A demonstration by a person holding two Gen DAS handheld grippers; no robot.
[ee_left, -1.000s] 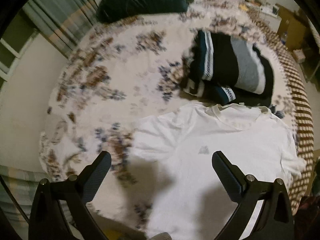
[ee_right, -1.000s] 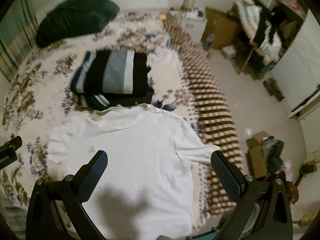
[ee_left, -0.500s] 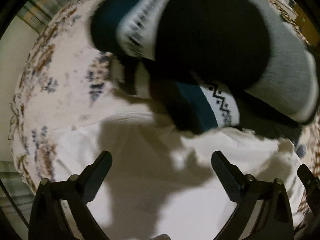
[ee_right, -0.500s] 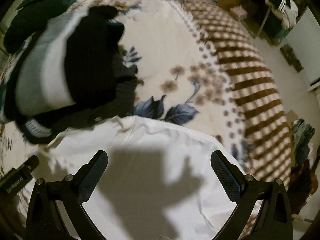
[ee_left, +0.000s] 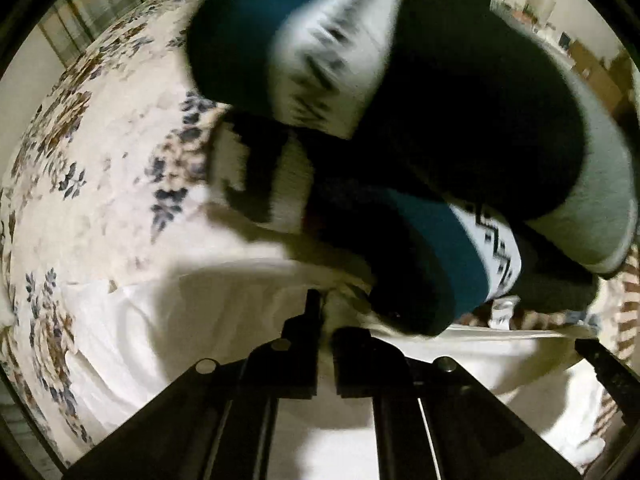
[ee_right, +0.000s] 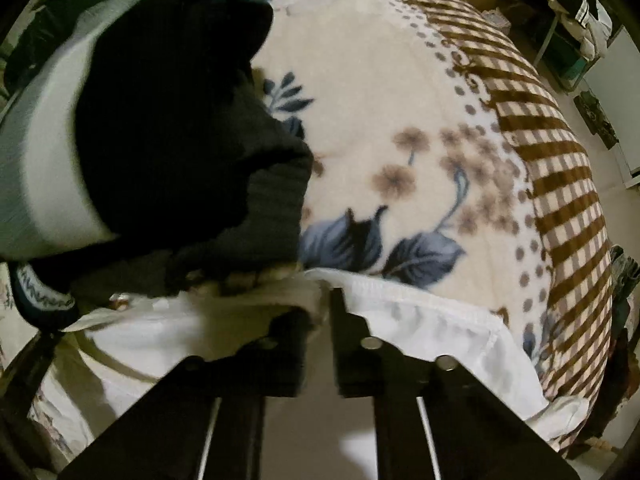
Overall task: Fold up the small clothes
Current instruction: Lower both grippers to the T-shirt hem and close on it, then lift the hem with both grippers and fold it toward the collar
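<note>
We have just come down onto the white T-shirt (ee_left: 168,320), which lies flat on the floral blanket (ee_left: 100,152) with its collar end toward the stack of dark folded clothes (ee_left: 460,120). A second ago both tools hung high over the bed with their jaws wide apart and the whole shirt in sight; now each camera is close to the cloth and the jaws have snapped together. The left gripper (ee_left: 325,312) is pinched shut on the shirt's top edge, just beside the folded stack, with a little ridge of white fabric bunched between its fingers. The right gripper (ee_right: 324,304) is likewise closed on the white shirt (ee_right: 420,320), gripping the hemmed top edge where it meets the blanket's blue leaves (ee_right: 380,244), and the fabric puckers up at the pinch. In the left wrist view, the right tool's dark frame (ee_left: 608,368) shows at the far right, so the two grips sit apart along the same edge. The dark stack nearly touches the shirt at both pinches, though we cannot tell whether any of it is caught. We judge that the grasp for the first fold is now made: with both shoulders held, the next move would be to lift that edge and carry it toward the hem, keeping the pull even so the cloth does not skew or drag the stack.
</note>
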